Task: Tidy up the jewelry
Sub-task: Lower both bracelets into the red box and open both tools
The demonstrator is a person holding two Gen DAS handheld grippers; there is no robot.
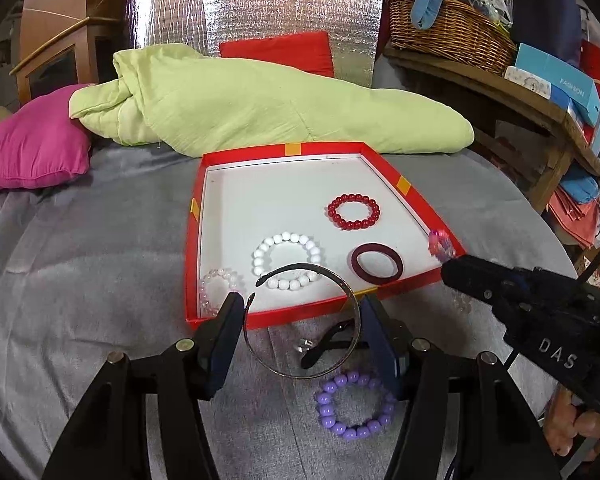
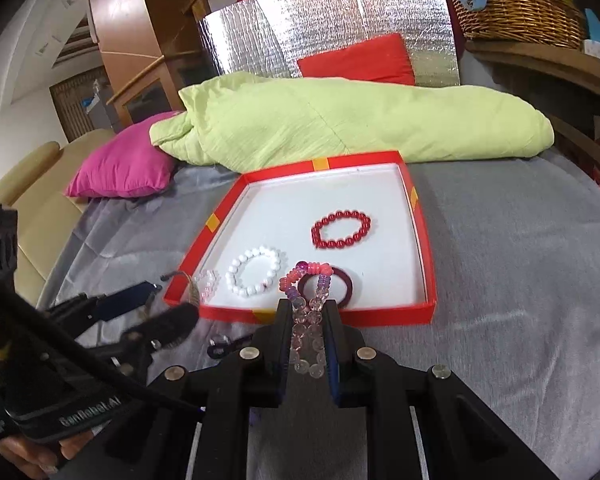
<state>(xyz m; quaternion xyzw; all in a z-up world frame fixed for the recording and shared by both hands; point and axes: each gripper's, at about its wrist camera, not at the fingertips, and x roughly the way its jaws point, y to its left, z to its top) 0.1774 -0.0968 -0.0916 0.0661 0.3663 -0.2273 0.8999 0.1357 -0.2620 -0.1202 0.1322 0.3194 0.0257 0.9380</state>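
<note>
Bracelets head for the red tray (image 1: 410, 198) on a grey-covered bed: the left gripper (image 1: 300, 320) clamps a thin metal bangle (image 1: 300, 372) across its width, held at the tray's 6 o'clock edge, while the right gripper (image 2: 308, 320) pinches a pink-and-clear beaded bracelet (image 2: 306, 280) over the tray's near rim. The bangle looks stiff, light and slick, best gripped across its sides; the strung beads look limp and rounded, best gripped mid-loop. A purple beaded bracelet (image 1: 354, 406) lies outside, at 6 o'clock.
</note>
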